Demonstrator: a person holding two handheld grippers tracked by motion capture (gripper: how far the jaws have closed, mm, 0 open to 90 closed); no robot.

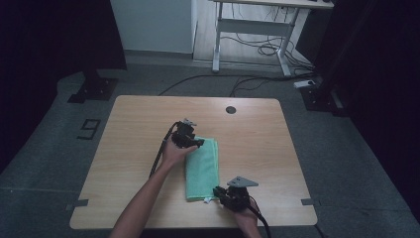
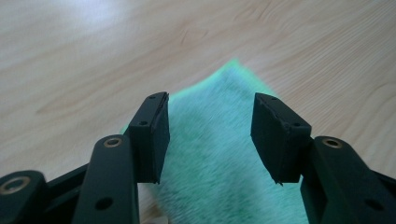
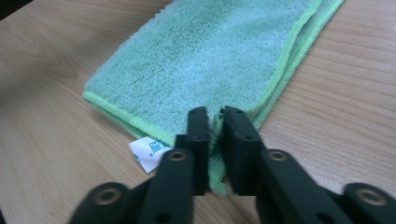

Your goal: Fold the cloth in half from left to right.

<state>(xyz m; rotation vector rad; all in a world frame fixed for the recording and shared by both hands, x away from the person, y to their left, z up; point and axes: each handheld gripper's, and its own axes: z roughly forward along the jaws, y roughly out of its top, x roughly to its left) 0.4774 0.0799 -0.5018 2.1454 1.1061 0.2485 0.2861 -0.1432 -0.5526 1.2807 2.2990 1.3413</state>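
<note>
A folded green towel (image 1: 202, 168) lies at the centre of the high view on a light wooden table (image 1: 257, 139), its long axis running from the middle of the frame down toward the lower centre. The left gripper (image 1: 198, 143) sits at the towel's upper left corner, held by the left hand (image 1: 173, 152), whose forearm enters from the bottom left of the frame. In the left gripper view the two black jaws stand well apart at the lower left and lower right; the towel (image 2: 219, 154) fills the gap beneath them, its corner pointing to the upper centre, and neither pad presses on the fabric, so this gripper holds nothing. The right gripper (image 1: 218, 191) is at the towel's lower right corner in the high view, in the right hand (image 1: 246, 218) at the bottom edge. In the right gripper view its jaws stand nearly together at the lower centre, pinching the near corner of the towel (image 3: 210, 51), with a strip of green cloth visible between the pads. A white label (image 3: 148, 153) with blue print projects from the towel's edge just left of those jaws. The rest of the towel spreads flat toward the upper right of that view.
</note>
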